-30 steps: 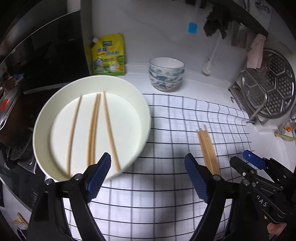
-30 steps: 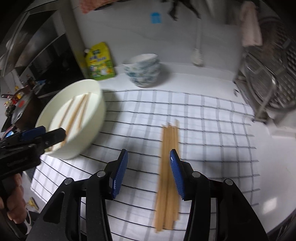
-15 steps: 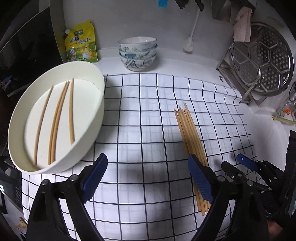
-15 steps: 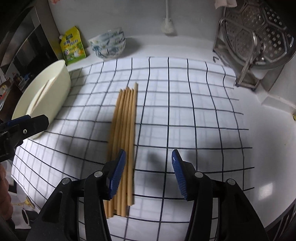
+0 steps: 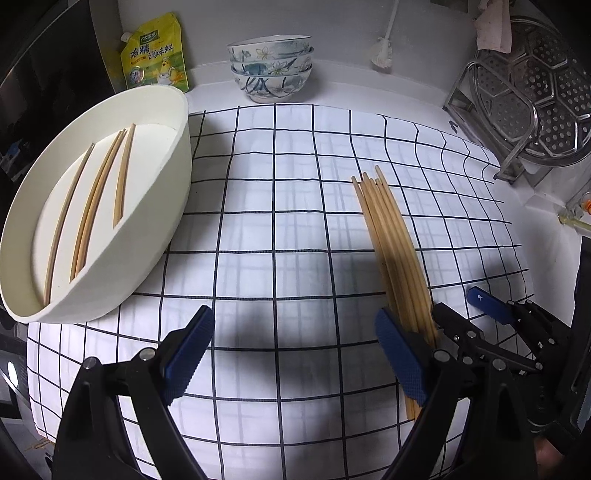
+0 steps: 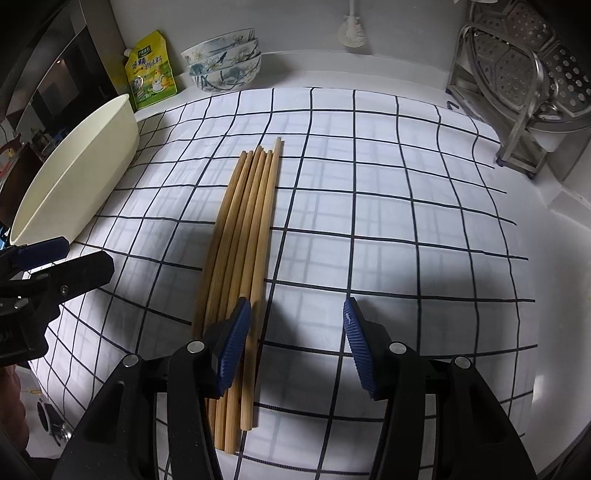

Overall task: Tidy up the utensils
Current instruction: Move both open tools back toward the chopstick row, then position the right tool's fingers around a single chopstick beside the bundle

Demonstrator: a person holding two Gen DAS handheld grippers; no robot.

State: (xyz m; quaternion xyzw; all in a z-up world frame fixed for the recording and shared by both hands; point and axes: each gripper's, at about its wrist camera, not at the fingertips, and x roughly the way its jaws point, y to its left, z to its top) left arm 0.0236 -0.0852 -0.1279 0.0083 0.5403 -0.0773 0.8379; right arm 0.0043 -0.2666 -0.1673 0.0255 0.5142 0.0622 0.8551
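Several wooden chopsticks point(image 5: 393, 243) point(image 6: 247, 221) lie side by side in a bundle on the checked cloth point(image 5: 280, 229). A cream basin point(image 5: 173, 206) on the left holds several more chopsticks point(image 5: 92, 206). My left gripper point(image 5: 295, 350) hangs open over bare cloth between the basin and the bundle; its right pad overlaps the bundle's near end. My right gripper point(image 6: 293, 343) is open too, its left pad over the bundle's near end, and nothing sits between its pads. The right gripper's tips also show in the left wrist view at the lower right point(image 5: 491, 314).
Stacked patterned bowls point(image 5: 271, 70) and a yellow seasoning pouch point(image 5: 155, 55) stand at the back. A steel rack with steamer plates point(image 5: 528, 99) is at the right. A brush point(image 6: 352, 31) hangs on the back wall. The basin's outer wall point(image 6: 74, 173) rises at the left.
Both grippers have come down toward the cloth and drawn near the chopstick bundle. The left has swung from over the basin to the cloth beside it. Both jaws stand slightly wider.
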